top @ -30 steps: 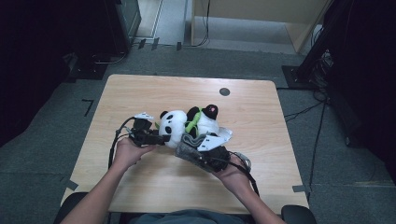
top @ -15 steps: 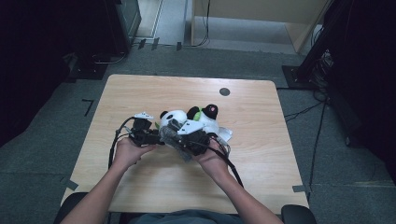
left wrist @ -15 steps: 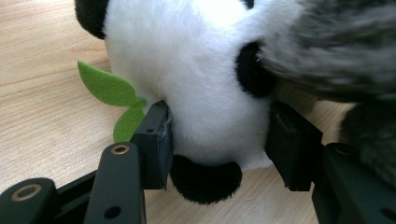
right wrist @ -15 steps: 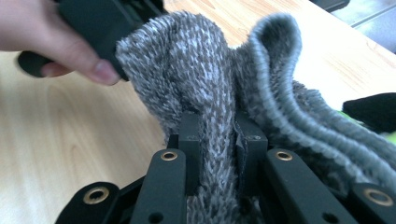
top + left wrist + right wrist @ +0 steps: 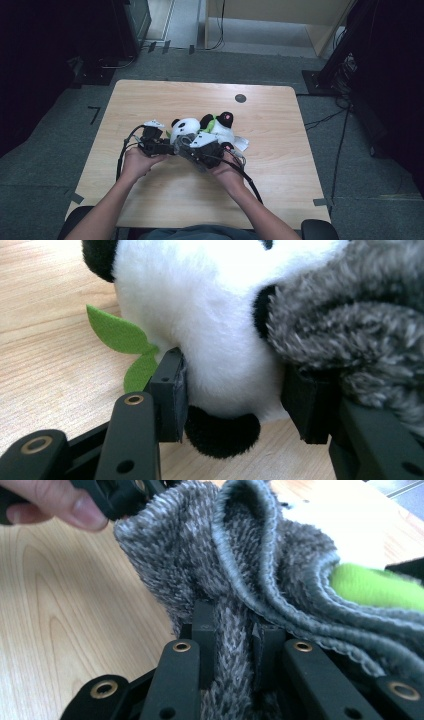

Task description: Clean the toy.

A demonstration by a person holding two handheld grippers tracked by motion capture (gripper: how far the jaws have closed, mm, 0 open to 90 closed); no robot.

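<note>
You see a black-and-white panda plush with a green felt leaf, a mottled grey knitted cloth, and a light wood-grain table.

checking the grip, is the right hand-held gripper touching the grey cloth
Touching. The right gripper view shows the right hand-held gripper with both jaws pinched on a fold of the grey cloth, no gap either side.
</note>
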